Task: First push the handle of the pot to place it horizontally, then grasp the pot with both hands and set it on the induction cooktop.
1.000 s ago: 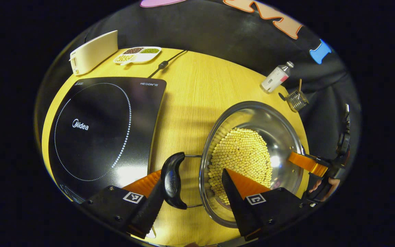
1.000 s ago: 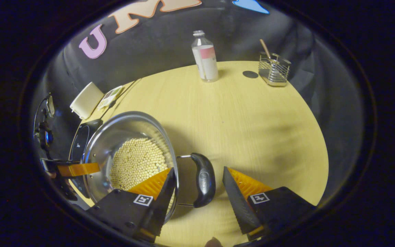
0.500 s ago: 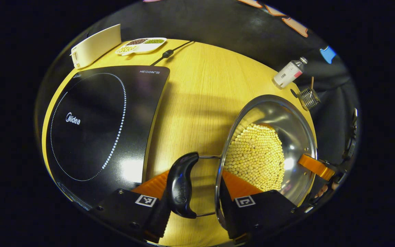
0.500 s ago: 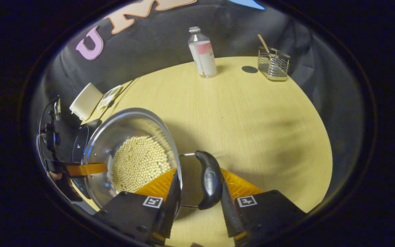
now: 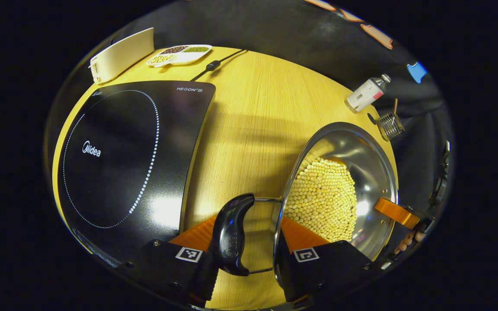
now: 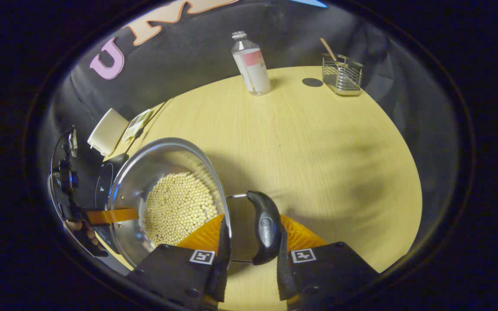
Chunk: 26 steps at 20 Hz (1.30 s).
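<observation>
Both jaws clenched: our left gripper (image 5: 244,259) clamps one black handle (image 5: 231,235) against the rim, our right gripper (image 6: 250,259) clamps the opposite handle (image 6: 266,226). We see the pot (image 5: 339,190), holding yellow beads (image 5: 322,198), on the table (image 5: 253,121) right of the induction cooktop (image 5: 119,160). Farther back: bottle (image 6: 251,62) and wire basket (image 6: 342,73).

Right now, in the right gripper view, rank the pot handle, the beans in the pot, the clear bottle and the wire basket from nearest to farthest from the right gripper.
1. Pot handle, between the right gripper fingers.
2. Beans, in the pot just left.
3. Clear bottle and wire basket, both at the table's far edge, bottle left of basket; too close to call.
</observation>
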Motion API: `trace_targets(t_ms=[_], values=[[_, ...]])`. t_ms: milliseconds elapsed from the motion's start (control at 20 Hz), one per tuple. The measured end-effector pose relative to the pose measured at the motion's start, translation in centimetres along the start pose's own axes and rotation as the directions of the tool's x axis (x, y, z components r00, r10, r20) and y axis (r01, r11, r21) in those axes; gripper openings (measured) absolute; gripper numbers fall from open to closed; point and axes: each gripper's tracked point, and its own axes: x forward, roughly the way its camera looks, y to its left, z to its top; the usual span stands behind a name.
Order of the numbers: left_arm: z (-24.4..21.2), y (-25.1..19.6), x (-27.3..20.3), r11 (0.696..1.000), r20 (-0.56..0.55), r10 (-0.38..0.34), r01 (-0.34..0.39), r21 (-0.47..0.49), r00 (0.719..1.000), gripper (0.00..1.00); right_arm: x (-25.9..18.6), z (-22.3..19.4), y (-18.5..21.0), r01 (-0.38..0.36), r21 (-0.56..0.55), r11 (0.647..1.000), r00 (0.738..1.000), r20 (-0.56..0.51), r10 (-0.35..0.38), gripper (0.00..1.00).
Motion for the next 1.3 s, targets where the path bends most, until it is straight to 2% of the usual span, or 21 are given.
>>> trace_targets(t_ms=[50, 100, 150, 400, 450, 750, 800, 850, 1000, 1150, 1200, 1250, 1300], values=[[0.0, -0.1, 0.1, 1.0, 0.001, 0.003, -0.003, 0.012, 1.0, 0.61, 0.0, -0.1, -0.1, 0.0, 0.003, 1.0, 1.0, -0.007, 0.0, 0.43], [0.0, -0.1, -0.1, 1.0, 0.003, 0.003, -0.004, 0.016, 1.0, 0.61, -0.2, -0.2, -0.2, 0.001, 0.009, 1.0, 1.0, -0.005, -0.001, 0.49], [0.0, -0.3, -0.2, 1.0, 0.007, 0.004, -0.004, 0.016, 1.0, 0.61, -0.4, -0.2, -0.3, 0.0, 0.012, 1.0, 1.0, -0.006, 0.0, 0.43], [0.5, -0.2, -2.8, 0.999, 0.027, 0.021, -0.022, 0.034, 0.999, 0.61, -2.1, -0.1, 0.6, -0.022, 0.022, 1.0, 1.0, 0.006, 0.022, 0.42], [0.8, 0.0, -3.4, 0.999, 0.033, 0.026, -0.028, 0.039, 0.999, 0.63, -2.4, 0.1, 1.0, -0.029, 0.026, 0.999, 1.0, 0.009, 0.029, 0.42], [2.0, 2.1, -6.9, 0.998, 0.084, 0.039, -0.043, 0.037, 0.996, 0.61, -4.5, 0.7, 4.7, -0.063, 0.017, 0.998, 0.997, 0.041, 0.062, 0.42], [2.1, 2.5, -7.4, 0.998, 0.092, 0.036, -0.04, 0.037, 0.995, 0.61, -4.9, 0.6, 5.4, -0.065, 0.012, 0.998, 0.997, 0.048, 0.064, 0.49], [2.3, 3.0, -7.9, 0.999, 0.1, 0.033, -0.037, 0.037, 0.994, 0.63, -5.2, 0.8, 6.1, -0.066, 0.007, 0.998, 0.996, 0.054, 0.065, 0.49], [2.6, 4.5, -9.0, 0.999, 0.113, 0.024, -0.028, 0.039, 0.993, 0.61, -6.0, 0.8, 8.2, -0.066, 0.001, 0.998, 0.996, 0.065, 0.066, 0.49], [3.2, 6.6, -9.9, 0.999, 0.124, 0.006, -0.012, 0.051, 0.992, 0.61, -6.5, 0.4, 10.6, -0.054, 0.0, 0.999, 0.996, 0.074, 0.054, 0.48], [3.3, 7.4, -10.1, 0.999, 0.123, 0.0, -0.006, 0.051, 0.992, 0.61, -6.6, 0.3, 11.5, -0.047, 0.002, 0.999, 0.996, 0.075, 0.047, 0.41], [3.5, 8.2, -10.2, 0.999, 0.117, -0.005, -0.001, 0.051, 0.993, 0.61, -6.6, 0.0, 12.4, -0.041, 0.002, 0.999, 0.996, 0.076, 0.04, 0.48], [3.7, 9.0, -10.4, 0.999, 0.118, -0.011, 0.005, 0.054, 0.993, 0.61, -6.5, -0.2, 13.4, -0.036, 0.003, 0.999, 0.997, 0.074, 0.036, 0.48]])
